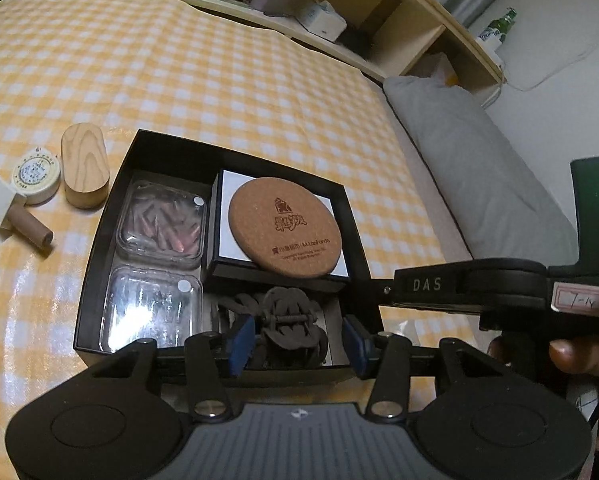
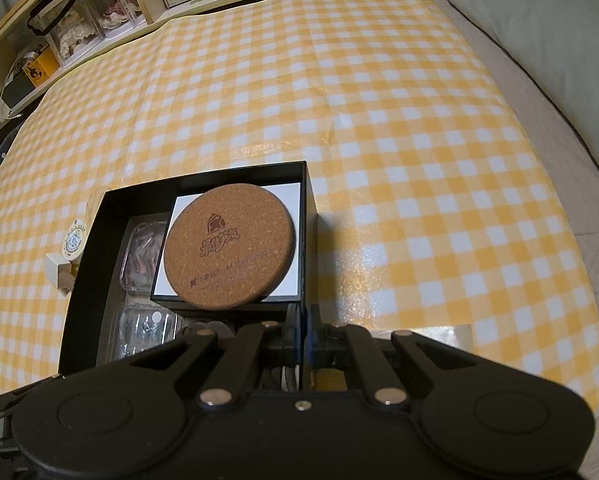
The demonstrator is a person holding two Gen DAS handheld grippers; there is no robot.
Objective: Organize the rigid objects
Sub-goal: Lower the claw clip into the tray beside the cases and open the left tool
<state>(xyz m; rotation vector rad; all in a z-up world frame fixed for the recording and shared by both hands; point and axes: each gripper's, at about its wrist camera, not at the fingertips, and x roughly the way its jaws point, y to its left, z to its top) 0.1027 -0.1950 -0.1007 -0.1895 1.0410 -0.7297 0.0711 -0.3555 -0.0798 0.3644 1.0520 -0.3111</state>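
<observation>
A: Nearest the left camera, what sits between the fingers?

B: The left gripper (image 1: 299, 342) stands released, its blue pads wide apart; a dark, curled hair claw clip (image 1: 289, 330) lies between them in the near right corner of the shallow black cardboard box (image 1: 111, 200); whether the pads touch the clip, I cannot tell.

A: And the right one?

B: The right gripper (image 2: 301, 344) is clenched on the box's right wall, at its near end, its jaws shut with the thin black wall between them; in the left view its long black body reaches in from the right to that same wall.

A: Further into the box?

B: Left of the clip, a clear plastic clamshell case with pale contents (image 1: 151, 312); behind that, a second clear clamshell case holding reddish pieces (image 1: 161, 224); in the far right corner, a black-edged white square box (image 1: 235, 248); a round cork coaster with a printed logo (image 1: 285, 228) rests on it, overhanging its near edge.

A: Outside the box?

B: Left of it on the yellow-and-white checked tablecloth (image 1: 179, 80): a rounded oblong wooden block (image 1: 84, 170), a round white labelled tin (image 1: 35, 178) just beside it, a small white block on a brown cardboard tube (image 1: 13, 216); right of the box, well apart, a grey pillow (image 1: 459, 152); beyond everything, pale wooden shelves (image 1: 379, 12).
</observation>
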